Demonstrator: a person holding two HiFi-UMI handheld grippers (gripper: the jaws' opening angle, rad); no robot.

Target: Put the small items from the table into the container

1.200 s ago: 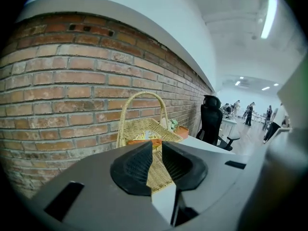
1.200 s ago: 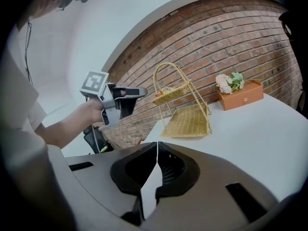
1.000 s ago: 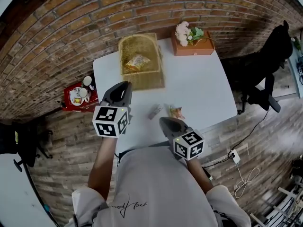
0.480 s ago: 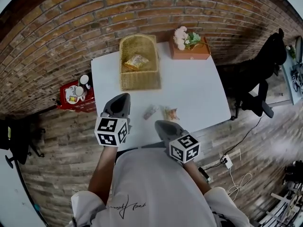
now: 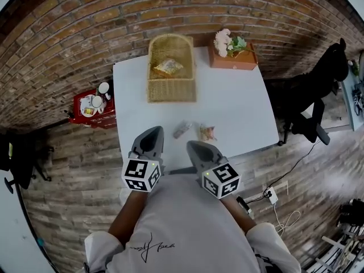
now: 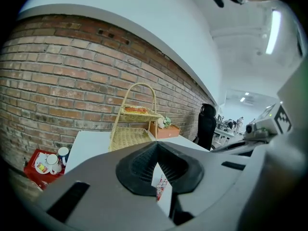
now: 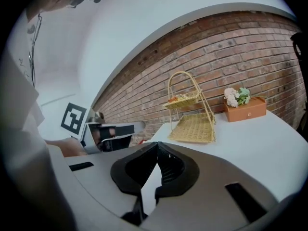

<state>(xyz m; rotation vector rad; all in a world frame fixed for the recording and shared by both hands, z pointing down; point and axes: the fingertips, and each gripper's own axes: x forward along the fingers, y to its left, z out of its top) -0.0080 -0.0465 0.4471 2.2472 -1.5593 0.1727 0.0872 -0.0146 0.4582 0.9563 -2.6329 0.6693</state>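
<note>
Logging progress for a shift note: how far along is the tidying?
Done: one snack packet lies in the wicker basket. In hand: nothing; left gripper and right gripper are both shut and empty. Left: a grey wrapper and a colourful packet on the table.

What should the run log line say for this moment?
left tongs: shut, empty | right tongs: shut, empty | grey packet, colourful packet: on table | basket: holds snack packet
</note>
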